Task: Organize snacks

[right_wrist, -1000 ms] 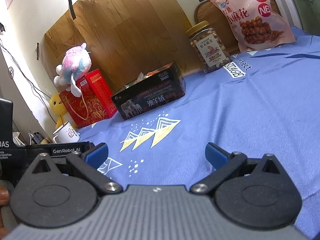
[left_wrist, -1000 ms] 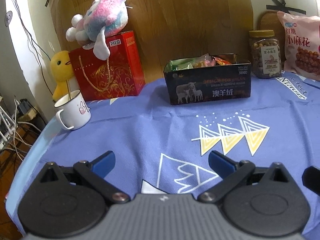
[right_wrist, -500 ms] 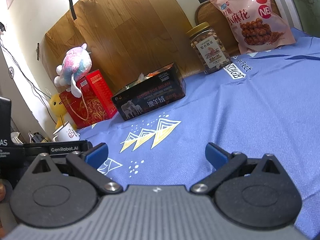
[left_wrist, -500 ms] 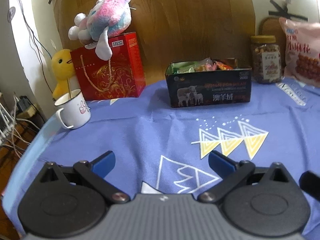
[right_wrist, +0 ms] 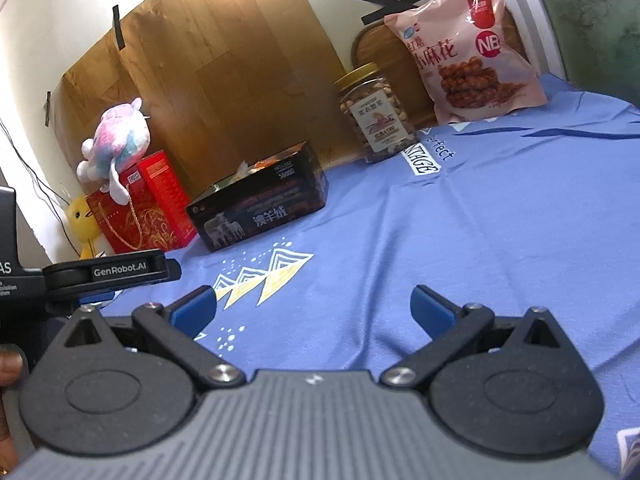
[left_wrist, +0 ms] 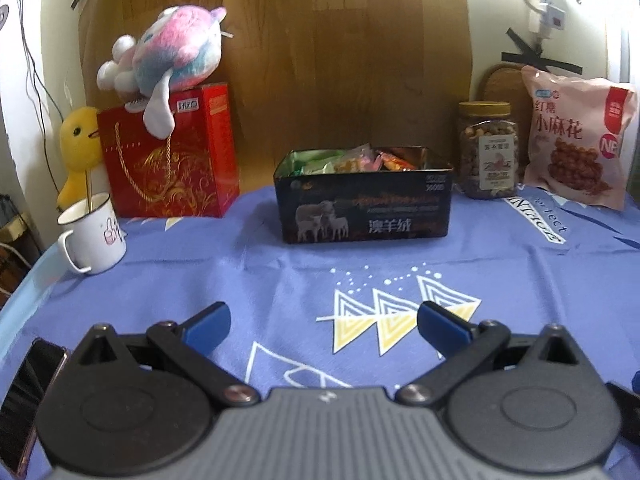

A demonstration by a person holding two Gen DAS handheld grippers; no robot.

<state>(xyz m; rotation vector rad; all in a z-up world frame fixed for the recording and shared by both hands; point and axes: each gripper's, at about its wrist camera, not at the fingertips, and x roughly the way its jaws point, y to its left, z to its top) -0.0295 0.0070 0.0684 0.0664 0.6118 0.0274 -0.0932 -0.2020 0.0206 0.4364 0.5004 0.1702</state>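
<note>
Snack box, left wrist view: the dark open-topped rectangular box printed with sheep (left_wrist: 366, 210) stands on the blue patterned cloth (left_wrist: 280, 280) over the table, ahead of the left gripper, with colourful wrapped snacks (left_wrist: 356, 160) inside.
Right of the box: a clear plastic jar of nuts with a gold lid (left_wrist: 487, 150), then a pink bag of fried twists (left_wrist: 576, 136) propped upright, the two just beside each other.
Left of the box: a red gift box with a gold cord handle (left_wrist: 168, 152), a pink-and-blue plush toy (left_wrist: 168, 56) lying on top of it, a yellow duck plush (left_wrist: 78, 148) beside it, and a white enamel mug (left_wrist: 92, 234) in front.
Left gripper (left_wrist: 324, 326): blue-tipped fingers spread wide, nothing between them, low over the cloth.
Near left edge: a dark phone (left_wrist: 28, 396).
Snack box, right wrist view: the box (right_wrist: 260, 208) sits ahead and to the left, well apart from the right gripper; the jar (right_wrist: 374, 114) and the bag (right_wrist: 464, 48) stand further back to the right.
Right gripper (right_wrist: 312, 310): fingers wide apart, holding nothing.
Left edge: the left gripper's body (right_wrist: 108, 272), with part of a hand (right_wrist: 10, 364) on it.
</note>
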